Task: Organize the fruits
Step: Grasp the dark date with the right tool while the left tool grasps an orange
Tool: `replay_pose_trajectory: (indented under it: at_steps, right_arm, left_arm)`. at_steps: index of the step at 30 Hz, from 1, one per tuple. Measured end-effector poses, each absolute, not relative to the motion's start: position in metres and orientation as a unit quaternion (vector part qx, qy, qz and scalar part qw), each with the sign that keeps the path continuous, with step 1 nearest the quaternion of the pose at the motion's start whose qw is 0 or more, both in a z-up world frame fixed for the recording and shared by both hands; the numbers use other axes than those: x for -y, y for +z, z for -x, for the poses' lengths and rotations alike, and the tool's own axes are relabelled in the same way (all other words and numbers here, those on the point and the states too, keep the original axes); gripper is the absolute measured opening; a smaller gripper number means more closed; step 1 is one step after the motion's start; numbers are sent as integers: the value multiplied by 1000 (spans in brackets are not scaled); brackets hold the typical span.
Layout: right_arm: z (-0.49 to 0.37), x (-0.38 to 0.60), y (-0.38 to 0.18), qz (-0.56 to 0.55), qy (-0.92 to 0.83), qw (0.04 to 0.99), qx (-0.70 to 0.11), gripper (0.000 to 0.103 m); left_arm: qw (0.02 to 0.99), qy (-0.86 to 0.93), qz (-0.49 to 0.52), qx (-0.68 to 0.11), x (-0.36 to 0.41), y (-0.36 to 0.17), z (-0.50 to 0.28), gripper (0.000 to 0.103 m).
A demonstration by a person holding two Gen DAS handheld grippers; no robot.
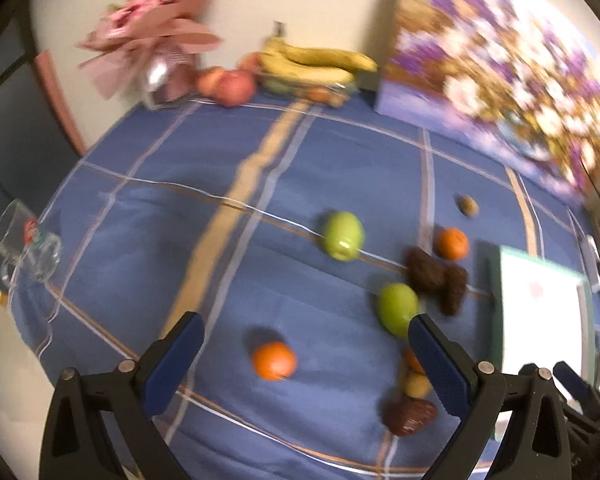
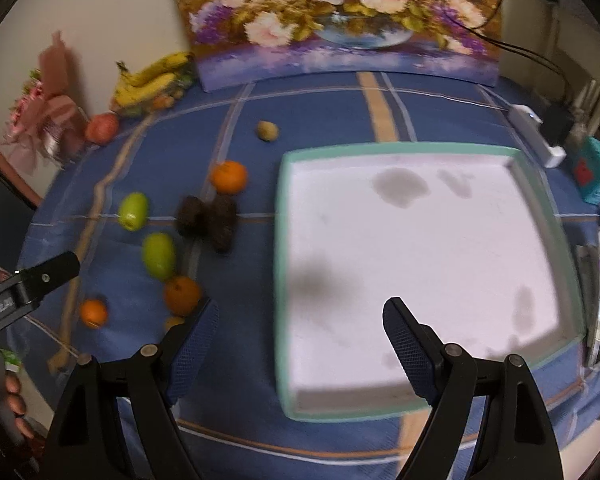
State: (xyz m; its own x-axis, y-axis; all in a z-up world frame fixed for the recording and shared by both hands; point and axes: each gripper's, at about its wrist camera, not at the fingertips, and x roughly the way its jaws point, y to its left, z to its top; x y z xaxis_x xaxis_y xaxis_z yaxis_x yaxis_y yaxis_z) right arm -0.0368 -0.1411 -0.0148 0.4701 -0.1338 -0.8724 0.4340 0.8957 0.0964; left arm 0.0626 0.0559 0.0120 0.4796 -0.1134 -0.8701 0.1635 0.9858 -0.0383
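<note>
While both views smear with motion, the left gripper (image 1: 306, 350) and right gripper (image 2: 300, 334) hang with jaws spread wide, gripping nothing. Scattered on the blue worktop (image 1: 140, 216) beside the bare tray (image 2: 420, 240) — green fruits (image 2: 158, 255), oranges (image 2: 228, 176), brown lumps (image 2: 208, 220) too blurred to name.

The tray (image 2: 556, 216) sits on the right side of the bench (image 2: 340, 436). The fruits lie left of it: two apples (image 2: 158, 255), oranges (image 2: 228, 176) and a kiwi (image 2: 267, 131). Bananas (image 2: 152, 78) lie by the back edge, left of the painting (image 2: 340, 20).
</note>
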Motion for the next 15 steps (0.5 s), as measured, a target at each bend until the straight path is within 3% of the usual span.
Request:
replay_pose_trajectory:
  at_steps: [15]
  right_arm:
    - [-1,75,-30,-136,-48,847,-512,83]
  left_arm:
    - [817,-82,-26,-570,-79,-27,-80,102]
